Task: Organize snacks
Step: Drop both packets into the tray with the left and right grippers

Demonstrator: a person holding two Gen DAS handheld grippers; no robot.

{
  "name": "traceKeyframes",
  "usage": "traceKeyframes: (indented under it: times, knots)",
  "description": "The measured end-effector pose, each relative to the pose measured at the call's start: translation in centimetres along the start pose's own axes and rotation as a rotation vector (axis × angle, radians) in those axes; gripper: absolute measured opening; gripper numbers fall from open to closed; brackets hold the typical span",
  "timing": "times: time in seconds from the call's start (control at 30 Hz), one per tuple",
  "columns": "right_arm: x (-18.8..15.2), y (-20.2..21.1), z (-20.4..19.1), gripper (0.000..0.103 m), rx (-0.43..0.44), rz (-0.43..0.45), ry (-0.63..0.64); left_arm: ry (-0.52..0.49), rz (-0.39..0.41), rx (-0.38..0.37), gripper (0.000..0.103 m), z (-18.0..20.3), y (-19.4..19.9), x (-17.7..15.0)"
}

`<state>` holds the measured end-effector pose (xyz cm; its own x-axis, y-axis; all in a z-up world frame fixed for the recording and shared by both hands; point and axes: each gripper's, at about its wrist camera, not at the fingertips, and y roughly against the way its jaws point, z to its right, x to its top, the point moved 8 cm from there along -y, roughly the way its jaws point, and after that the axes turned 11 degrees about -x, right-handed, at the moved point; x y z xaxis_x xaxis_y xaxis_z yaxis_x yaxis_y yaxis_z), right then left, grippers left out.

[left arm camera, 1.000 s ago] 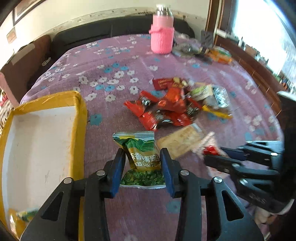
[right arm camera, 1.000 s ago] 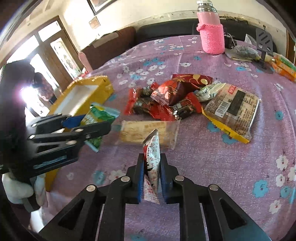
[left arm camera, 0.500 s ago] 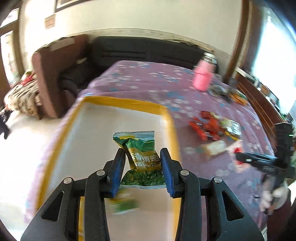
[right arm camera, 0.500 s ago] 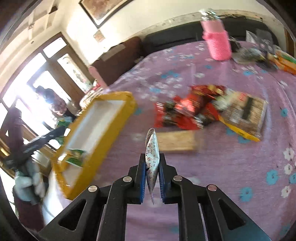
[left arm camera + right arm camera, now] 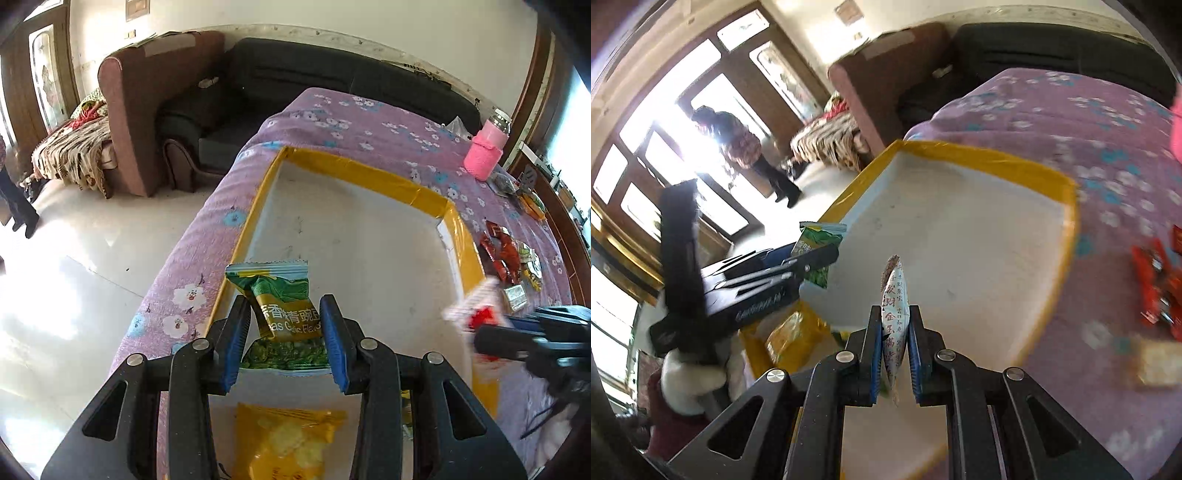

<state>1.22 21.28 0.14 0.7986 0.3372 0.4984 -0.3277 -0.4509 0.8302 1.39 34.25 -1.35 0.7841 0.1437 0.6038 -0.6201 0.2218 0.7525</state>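
My left gripper (image 5: 283, 341) is shut on a green pea snack packet (image 5: 284, 314) and holds it above the near left part of a white box with yellow taped rim (image 5: 362, 173). In the right wrist view my right gripper (image 5: 894, 347) is shut on a thin white and red sachet (image 5: 895, 306), edge-on, over the same box (image 5: 979, 158). A yellow snack packet (image 5: 288, 439) lies in the box below my left gripper. The right gripper with its sachet (image 5: 476, 310) shows blurred at the box's right rim. The left gripper (image 5: 798, 258) appears at the box's left side.
A pile of red and mixed snack packets (image 5: 509, 254) lies on the purple flowered cloth (image 5: 388, 125) right of the box. A pink-sleeved bottle (image 5: 487, 151) stands at the far right. A brown armchair (image 5: 147, 103), a dark sofa and a person standing by the door (image 5: 738, 144) are beyond the table.
Both grippers have swung left from the snack pile to over the box, each keeping its packet. The pile now sits far right in both views.
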Motion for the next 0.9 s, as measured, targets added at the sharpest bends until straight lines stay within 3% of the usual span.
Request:
traceKeyframes:
  times: [0.13,0.3,0.4,0.47,0.63,0.77,0.9]
  knots:
    - [0.2,-3.6,-1.8,0.012,-0.021,-0.054,0.024,0.010,0.003,-0.028,0.037,-0.3,0.0,-0.3]
    - [0.0,-4.9,-2.7,0.016,-0.006,-0.081,0.037,0.043,0.025,-0.064,0.037,-0.7,0.9,-0.3]
    - [0.0,-4.8,-2.8,0.021,0.000,-0.071,0.037,0.094,0.059,-0.084,0.046,-1.0,2.3,-0.2]
    - [0.0,-3.9,-2.7,0.031,-0.012,-0.042,0.049,0.126,0.094,-0.103,0.052,-0.9,3.6,-0.1]
    - [0.0,0.0,-1.4,0.040,-0.013,0.042,0.030,0.161,0.205,-0.126,0.069,0.7,7.7,0.1]
    - [-0.1,4.1,1.3,0.041,-0.022,0.132,-0.017,0.150,0.297,-0.198,0.074,3.8,10.7,-0.2]
    - [-0.3,9.1,6.3,0.056,-0.081,0.251,-0.103,0.131,0.363,-0.282,0.074,7.7,12.7,-1.0]
